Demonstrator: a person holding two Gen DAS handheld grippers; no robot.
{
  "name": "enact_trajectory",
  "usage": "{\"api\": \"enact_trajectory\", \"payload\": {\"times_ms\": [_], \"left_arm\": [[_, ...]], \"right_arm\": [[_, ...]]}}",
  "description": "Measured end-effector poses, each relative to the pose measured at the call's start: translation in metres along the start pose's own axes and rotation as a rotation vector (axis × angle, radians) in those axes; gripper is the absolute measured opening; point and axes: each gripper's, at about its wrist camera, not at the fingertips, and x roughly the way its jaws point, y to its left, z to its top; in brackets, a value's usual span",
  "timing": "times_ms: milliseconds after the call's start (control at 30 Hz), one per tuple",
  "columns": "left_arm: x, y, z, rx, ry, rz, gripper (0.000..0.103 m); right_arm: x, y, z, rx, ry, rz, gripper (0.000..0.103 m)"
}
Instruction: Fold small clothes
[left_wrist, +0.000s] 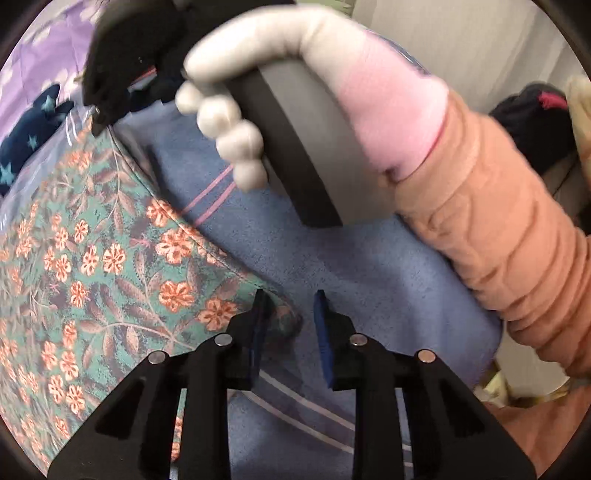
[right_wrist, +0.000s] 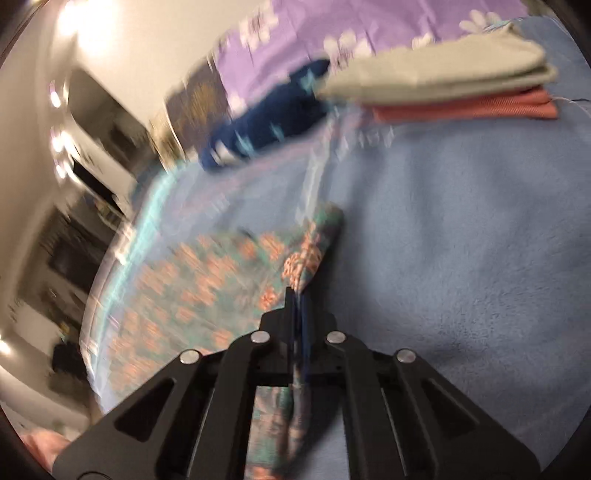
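In the left wrist view, the left gripper (left_wrist: 290, 314) stands narrowly parted, empty, at the floral cloth (left_wrist: 110, 258) edge, lower left. In the right wrist view, the right gripper (right_wrist: 297, 306) pinches a bunched corner, centre frame. Light and limp, the cloth is best held at corners.

Home bedroom, blue blanket (right_wrist: 461, 240), purple floral sheet (right_wrist: 314, 26), folded clothes stack (right_wrist: 461, 85)

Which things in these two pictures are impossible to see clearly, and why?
- Left wrist view: the right tool tips are dark and blurred.
- Left wrist view: the dark clothes at the right edge are hidden by the sleeve.
- Right wrist view: the floral garment and the room behind are smeared by motion blur.
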Motion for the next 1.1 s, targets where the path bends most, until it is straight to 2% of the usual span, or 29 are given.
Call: {"api": "enact_trajectory", "payload": {"times_ms": [67, 100, 133, 200, 233, 300, 333, 467, 533, 600, 633, 700, 767, 900, 933, 1100], "left_arm": [[0.001, 0.002, 0.001, -0.008, -0.005, -0.017, 0.025], [0.001, -0.001, -0.001, -0.008, -0.005, -0.022, 0.025], [0.001, 0.000, -0.002, -0.006, -0.007, -0.026, 0.025], [-0.008, -0.004, -0.013, -0.010, -0.016, -0.029, 0.026], [-0.009, -0.004, -0.015, -0.014, -0.026, -0.035, 0.027], [-0.012, 0.001, -0.019, -0.030, -0.046, -0.058, 0.030], [-0.016, 0.005, -0.021, -0.045, -0.056, -0.073, 0.030], [-0.036, 0.027, -0.028, -0.131, -0.081, -0.156, 0.030], [-0.049, 0.038, -0.034, -0.168, -0.098, -0.190, 0.030], [-0.063, 0.049, -0.044, -0.190, -0.122, -0.202, 0.030], [-0.074, 0.056, -0.052, -0.207, -0.139, -0.201, 0.030], [-0.088, 0.073, -0.070, -0.241, -0.166, -0.181, 0.030], [-0.106, 0.097, -0.090, -0.303, -0.197, -0.130, 0.032], [-0.139, 0.148, -0.135, -0.495, -0.267, -0.030, 0.032], [-0.153, 0.157, -0.151, -0.558, -0.297, 0.000, 0.032], [-0.208, 0.207, -0.223, -0.767, -0.412, 0.157, 0.032]], "right_arm": [[0.010, -0.005, -0.001, -0.017, 0.033, -0.080, 0.002], [0.021, -0.017, -0.002, 0.018, 0.066, -0.124, 0.003], [0.030, -0.030, -0.004, 0.060, 0.093, -0.128, 0.001], [0.027, -0.048, -0.006, 0.155, 0.069, -0.025, 0.001], [0.022, -0.048, -0.005, 0.168, 0.053, -0.019, 0.002], [0.005, -0.040, -0.004, 0.123, 0.017, -0.101, 0.008], [-0.004, -0.036, -0.005, 0.096, 0.000, -0.126, 0.016], [-0.039, -0.017, -0.027, 0.045, -0.006, -0.012, 0.018], [-0.049, -0.002, -0.047, -0.003, 0.021, 0.053, 0.018], [-0.050, 0.006, -0.059, -0.022, 0.052, 0.116, 0.025], [-0.048, 0.011, -0.068, -0.029, 0.073, 0.139, 0.031], [-0.042, 0.017, -0.089, -0.066, 0.133, 0.112, 0.034], [-0.029, 0.021, -0.106, -0.129, 0.191, -0.030, 0.033], [-0.036, 0.030, -0.099, -0.113, 0.160, -0.086, 0.034], [-0.039, 0.035, -0.096, -0.113, 0.143, -0.106, 0.037], [-0.037, 0.081, -0.073, -0.177, 0.091, -0.149, 0.039]]}}
